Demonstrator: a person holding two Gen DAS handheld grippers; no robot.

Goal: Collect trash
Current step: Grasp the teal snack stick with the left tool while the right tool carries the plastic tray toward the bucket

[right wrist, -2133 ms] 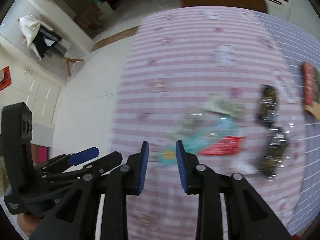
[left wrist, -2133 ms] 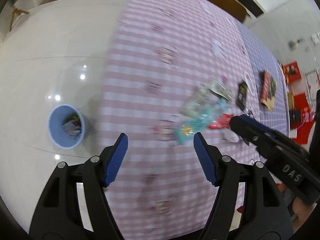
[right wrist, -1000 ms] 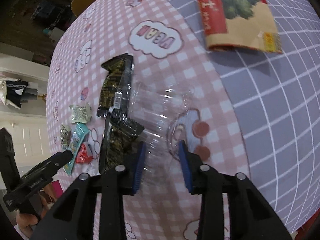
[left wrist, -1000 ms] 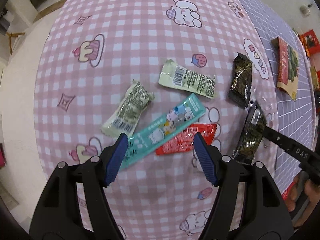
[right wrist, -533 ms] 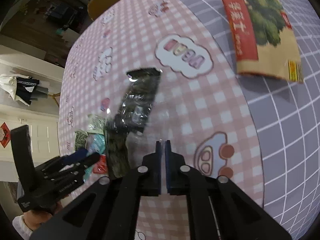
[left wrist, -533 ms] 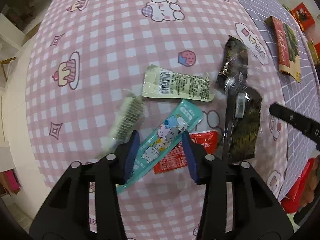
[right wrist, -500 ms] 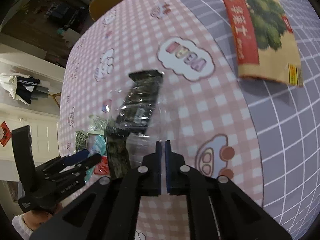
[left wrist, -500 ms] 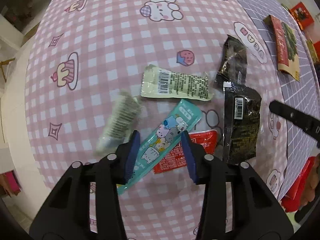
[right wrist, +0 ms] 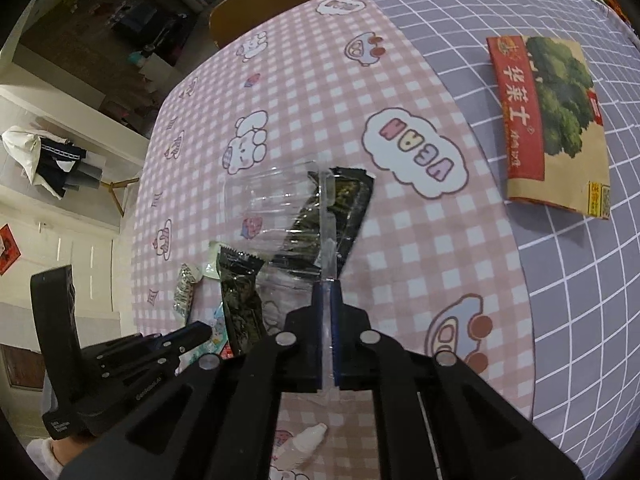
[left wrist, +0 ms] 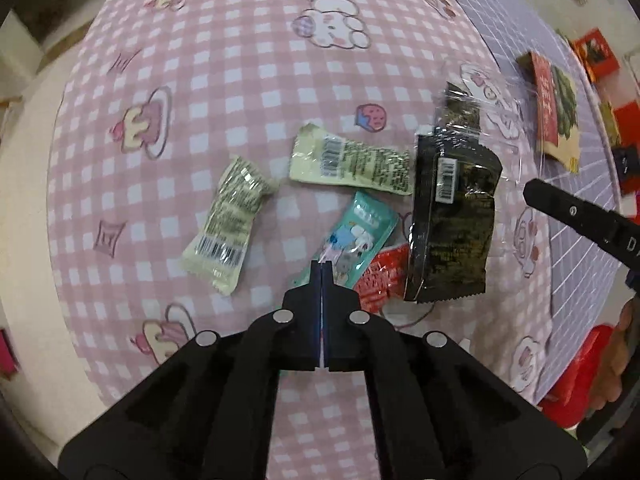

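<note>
My left gripper [left wrist: 321,270] is shut on the near end of a teal wrapper [left wrist: 356,232] on the pink checked tablecloth [left wrist: 240,60]. Beside it lie a red wrapper [left wrist: 380,280], two pale green wrappers [left wrist: 230,208] [left wrist: 352,164] and a black packet [left wrist: 452,220]. My right gripper [right wrist: 327,286] is shut on the edge of a clear plastic tray [right wrist: 276,216], lifted over a second black packet [right wrist: 340,208]. The tray also shows in the left wrist view [left wrist: 516,136].
A red and brown tea bag pouch [right wrist: 548,120] lies on the grey grid cloth [right wrist: 580,280] to the right. A small white scrap [right wrist: 306,446] lies near the table's front edge. A wooden chair [right wrist: 280,0] stands at the far side.
My left gripper has closed on the teal wrapper's end. My right gripper stays shut on the clear tray and has lifted it a little. The nearer black packet has shifted.
</note>
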